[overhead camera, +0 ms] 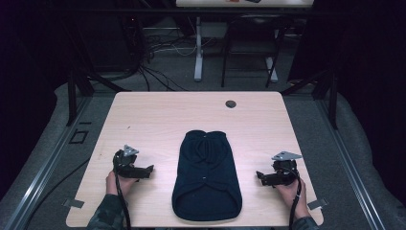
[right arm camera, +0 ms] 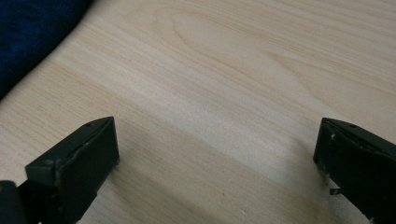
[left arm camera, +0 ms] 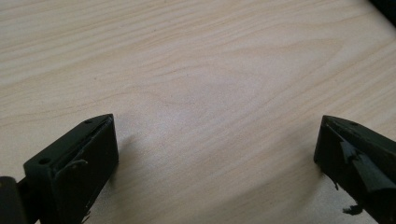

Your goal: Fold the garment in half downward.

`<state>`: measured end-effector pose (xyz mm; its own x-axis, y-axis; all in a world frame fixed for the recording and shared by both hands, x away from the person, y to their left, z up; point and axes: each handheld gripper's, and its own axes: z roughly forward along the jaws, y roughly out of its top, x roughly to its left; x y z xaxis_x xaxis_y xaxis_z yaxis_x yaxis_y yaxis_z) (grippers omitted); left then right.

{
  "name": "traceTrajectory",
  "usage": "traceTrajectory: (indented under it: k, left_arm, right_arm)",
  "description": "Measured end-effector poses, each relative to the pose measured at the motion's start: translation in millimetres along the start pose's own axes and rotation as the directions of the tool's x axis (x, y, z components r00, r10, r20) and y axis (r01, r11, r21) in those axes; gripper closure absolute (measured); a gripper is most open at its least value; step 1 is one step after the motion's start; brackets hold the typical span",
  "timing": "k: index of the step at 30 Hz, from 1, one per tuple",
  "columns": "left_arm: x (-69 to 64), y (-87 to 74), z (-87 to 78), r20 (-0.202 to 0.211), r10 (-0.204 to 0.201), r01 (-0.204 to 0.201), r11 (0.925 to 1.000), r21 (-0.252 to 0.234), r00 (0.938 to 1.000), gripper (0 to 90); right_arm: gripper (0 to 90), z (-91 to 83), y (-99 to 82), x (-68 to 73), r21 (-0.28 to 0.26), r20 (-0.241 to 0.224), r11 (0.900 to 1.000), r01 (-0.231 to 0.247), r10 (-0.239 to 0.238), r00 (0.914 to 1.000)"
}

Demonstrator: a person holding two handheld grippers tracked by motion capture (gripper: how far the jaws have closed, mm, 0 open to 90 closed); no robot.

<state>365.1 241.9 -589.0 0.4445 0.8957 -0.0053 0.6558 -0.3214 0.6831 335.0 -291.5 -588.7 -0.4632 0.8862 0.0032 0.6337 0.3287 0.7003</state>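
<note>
We see a dark blue knitted garment [overhead camera: 207, 176] lying flat in the near middle of a pale wooden table [overhead camera: 158, 120], its wider end close to the near edge and its narrower end pointing to the far side. In the right gripper view a corner of the same garment [right arm camera: 28, 37] shows at the upper left, apart from the jaws.

To the left of the garment we find the left gripper [overhead camera: 149, 169], held by a hand [overhead camera: 119, 183] and pointing right toward the cloth without touching it. In its own view the left gripper [left arm camera: 217, 154] has its jaws spread wide over bare wood, holding nothing.

To the right, the right gripper [overhead camera: 259, 175] points left toward the garment, held by the other hand [overhead camera: 290, 189]. In its own view, the right gripper [right arm camera: 217, 154] also stands wide and empty.

A small dark round disc [overhead camera: 231, 103] sits near the table's far edge.
</note>
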Motion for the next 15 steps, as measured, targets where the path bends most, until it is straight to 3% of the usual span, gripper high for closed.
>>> traceTrajectory:
  k: [15]
  left_arm:
    - [-1.5,1.6,0.0,0.002,0.003,-0.004,0.9999,0.013,1.0000,0.0]
  right_arm:
    - [0.0,0.4,0.5,0.4,0.000,-0.003,1.0000,-0.002,0.002,1.0000]
